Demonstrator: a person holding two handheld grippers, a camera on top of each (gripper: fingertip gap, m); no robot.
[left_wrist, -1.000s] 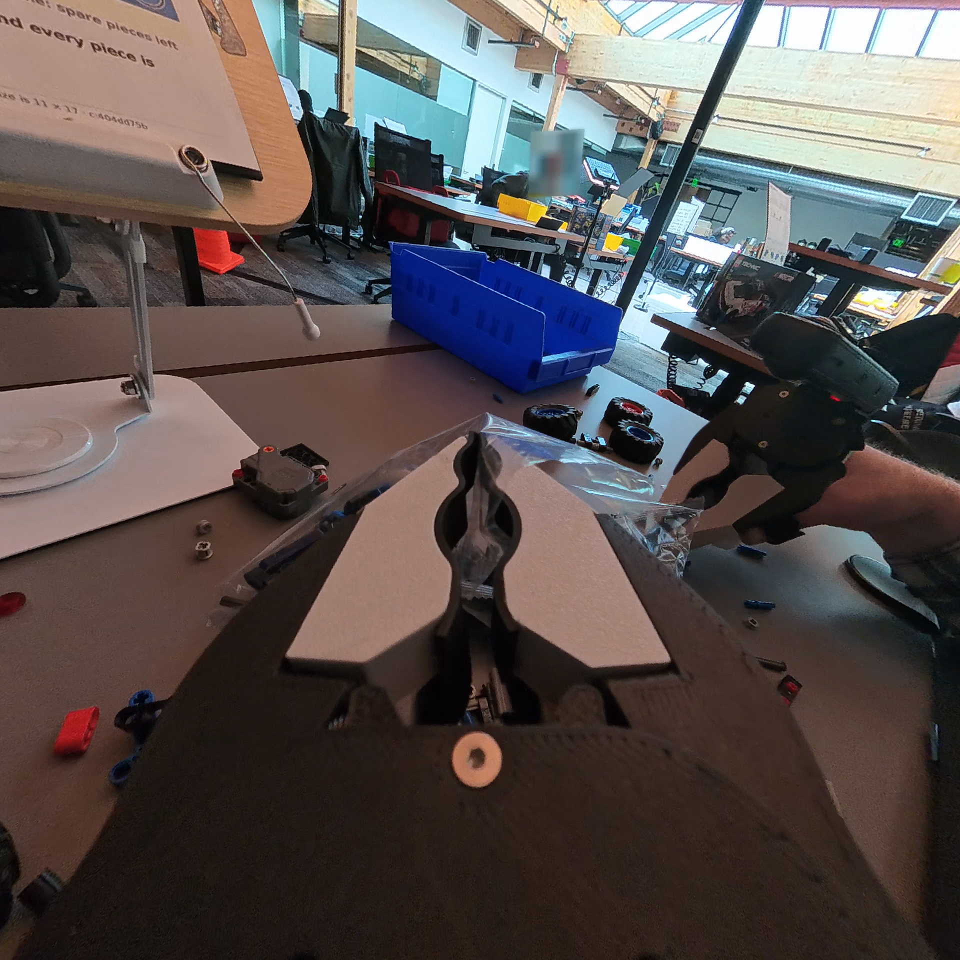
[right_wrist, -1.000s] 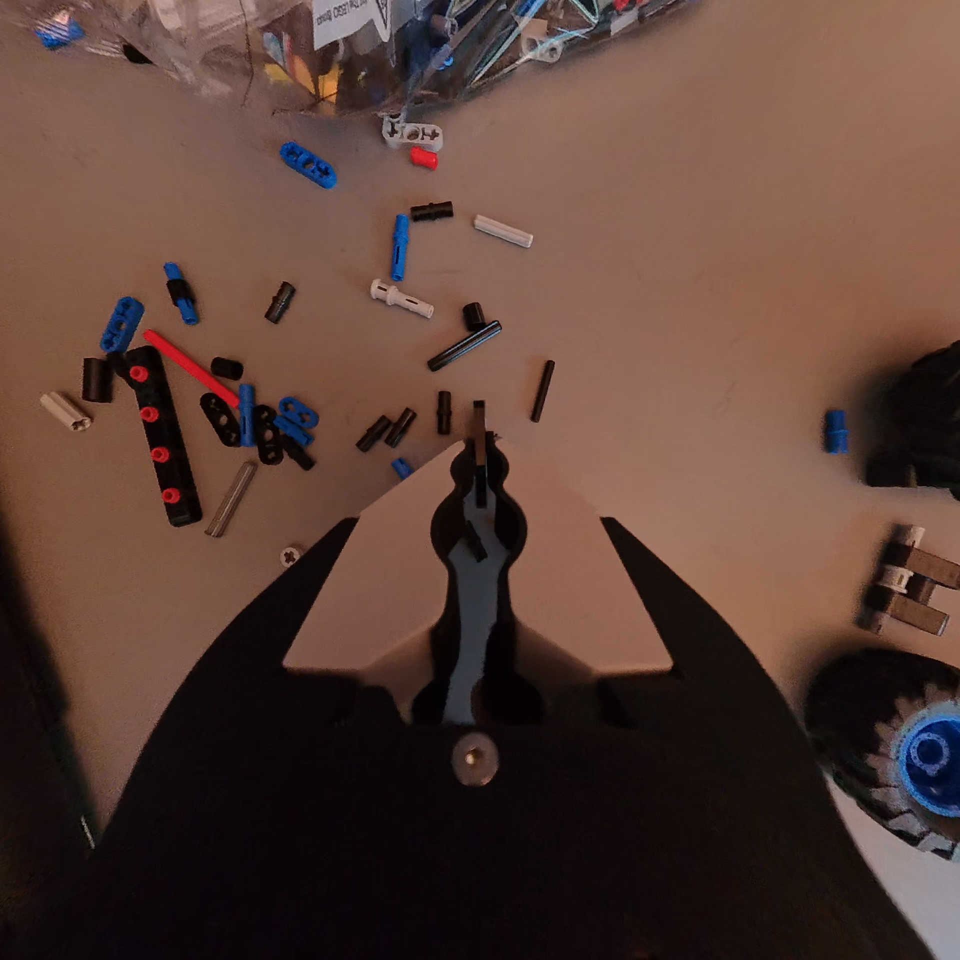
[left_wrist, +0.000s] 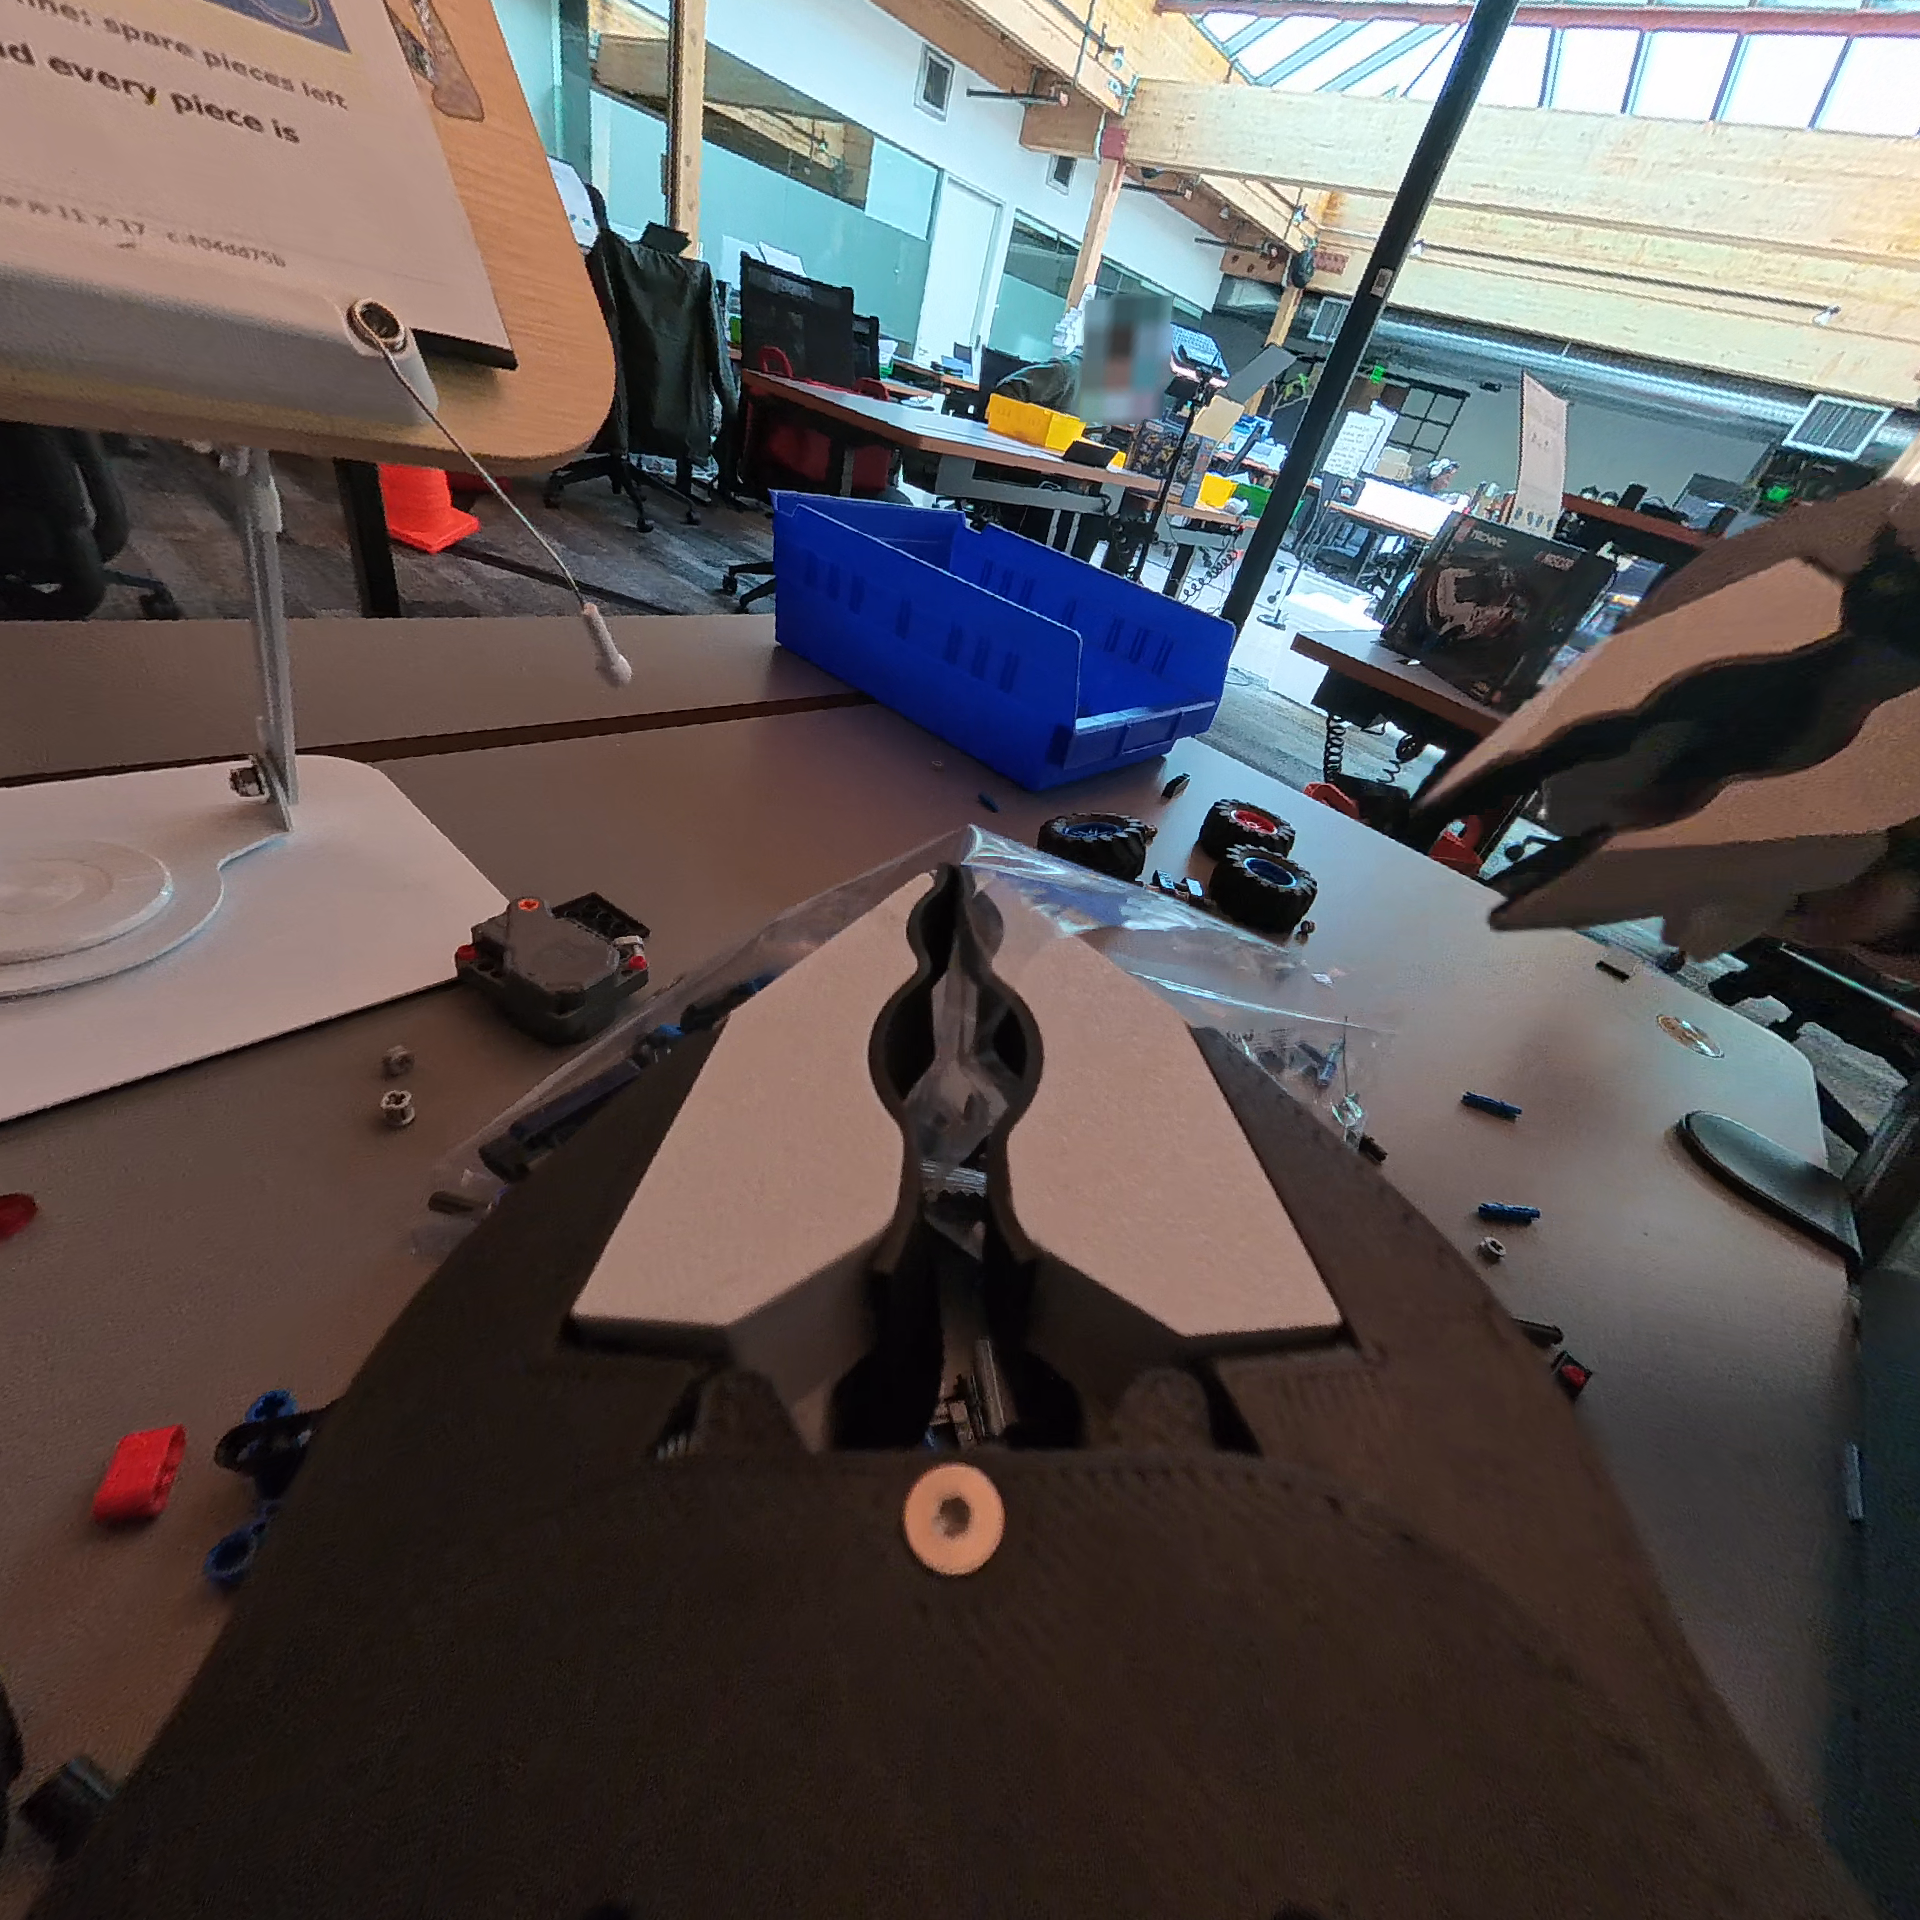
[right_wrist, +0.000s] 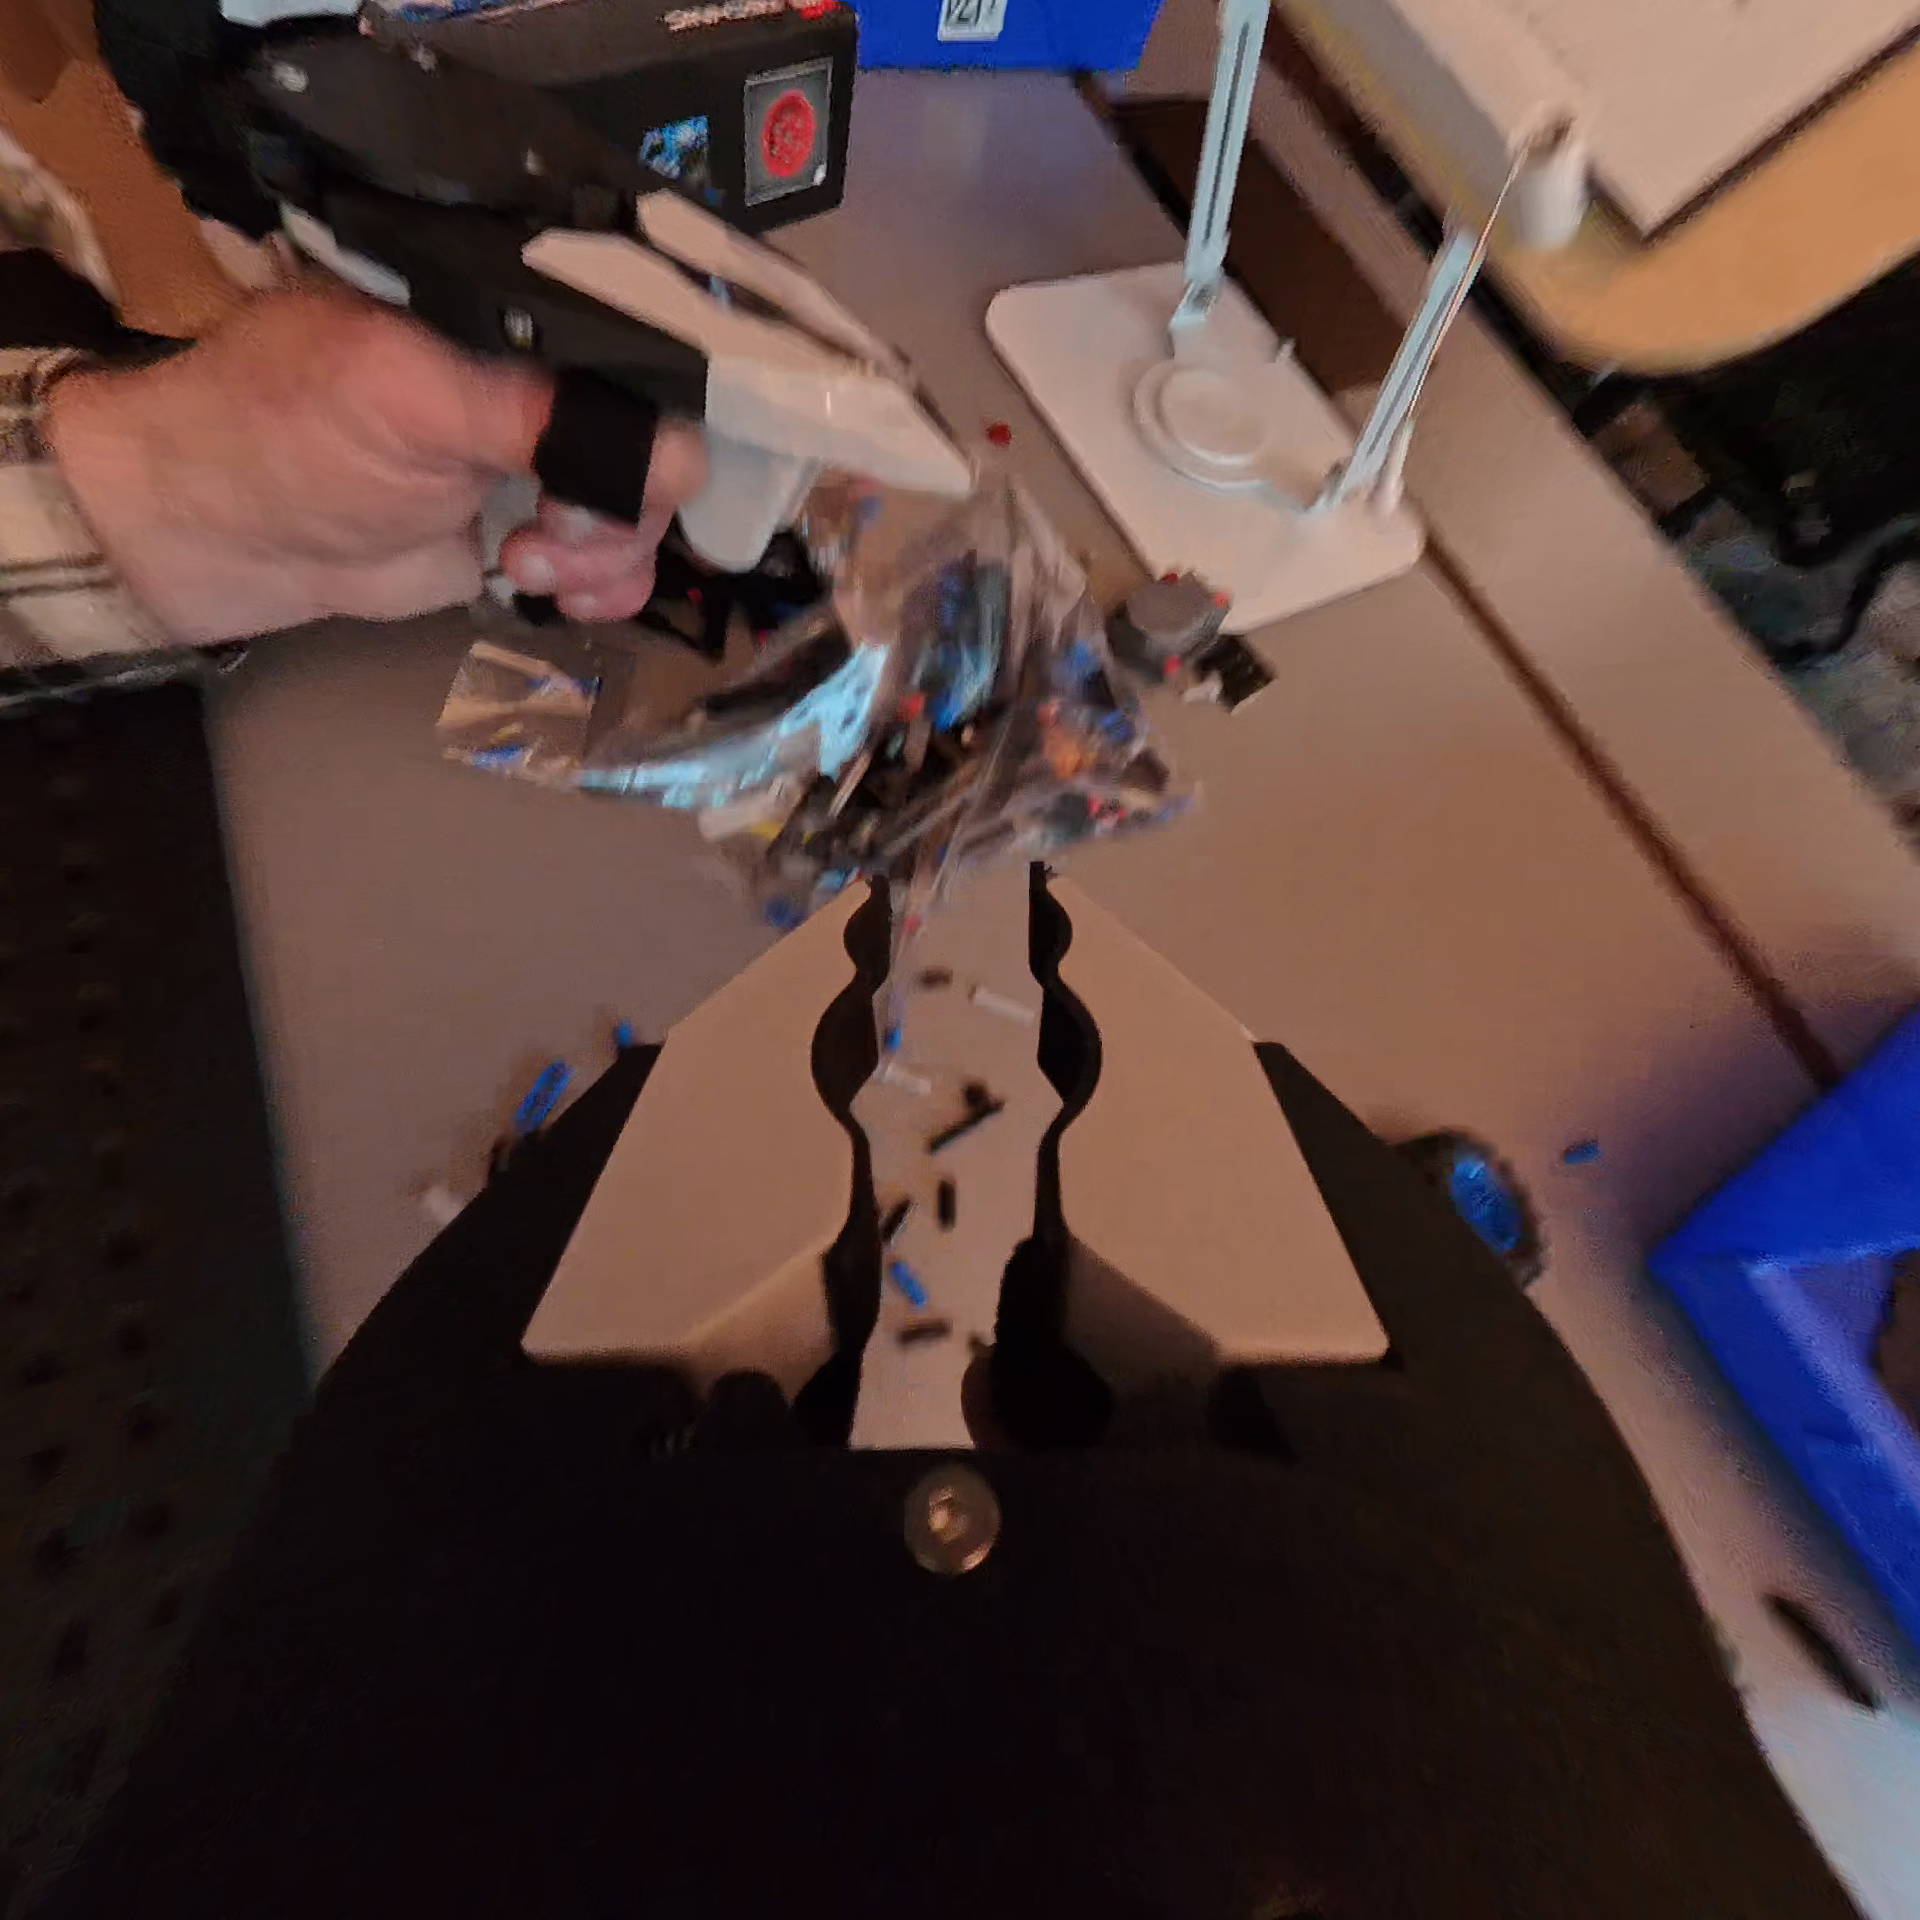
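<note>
At twelve o'clock of the right hand-held gripper, jaws parted, blurred parts bag pinched by left hand-held gripper, grey surface, open office.

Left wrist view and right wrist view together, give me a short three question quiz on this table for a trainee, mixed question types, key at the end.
1. True or false: the left tongs are shut on the clear plastic bag of small building pieces.
2. Are the right tongs open or shut?
3. Which colour is the storage bin beyond the loose toy wheels: A red, B blue, C yellow?

Key: 1 true. 2 open, nothing between the jaws. 3 B.
</note>
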